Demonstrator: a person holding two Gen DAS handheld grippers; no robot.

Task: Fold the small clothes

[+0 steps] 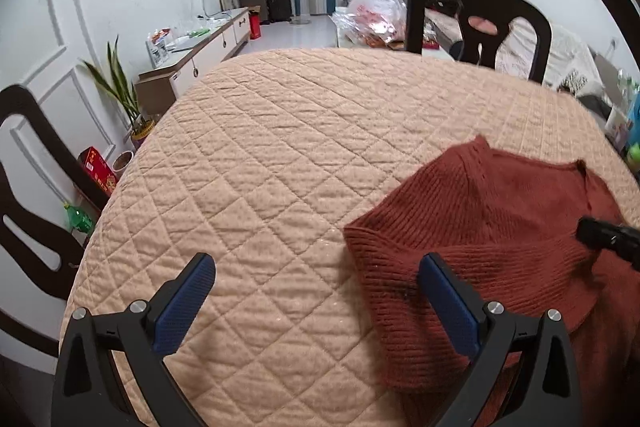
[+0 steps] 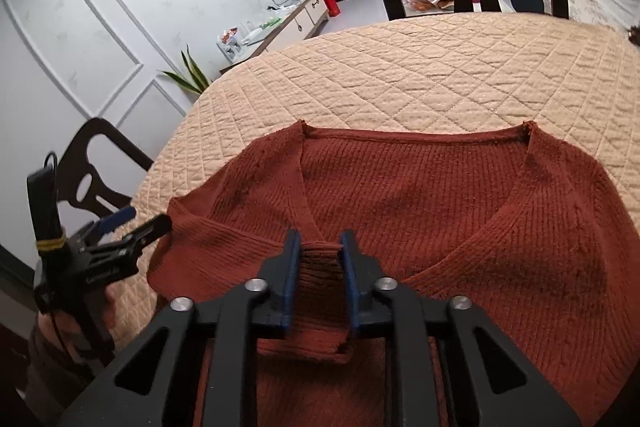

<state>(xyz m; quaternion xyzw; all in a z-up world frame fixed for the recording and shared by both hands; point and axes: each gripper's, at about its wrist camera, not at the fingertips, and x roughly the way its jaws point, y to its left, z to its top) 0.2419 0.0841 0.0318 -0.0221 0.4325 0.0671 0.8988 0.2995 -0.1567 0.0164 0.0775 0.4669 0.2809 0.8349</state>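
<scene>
Right gripper (image 2: 320, 247): jaws clamped on a folded sleeve cuff (image 2: 320, 263) of the sweater (image 2: 420, 195). Left gripper (image 1: 316, 279): jaws wide apart, nothing between, right pad just over the sweater's left edge, left pad above bare quilt (image 1: 280, 131). Sweater flat on the near right part of the table, neckline toward the far side, left sleeve folded across the front. Wide bare quilt beyond and to the left. Chair (image 1: 476, 23) at far edge, second chair (image 1: 32, 207) at left edge.
</scene>
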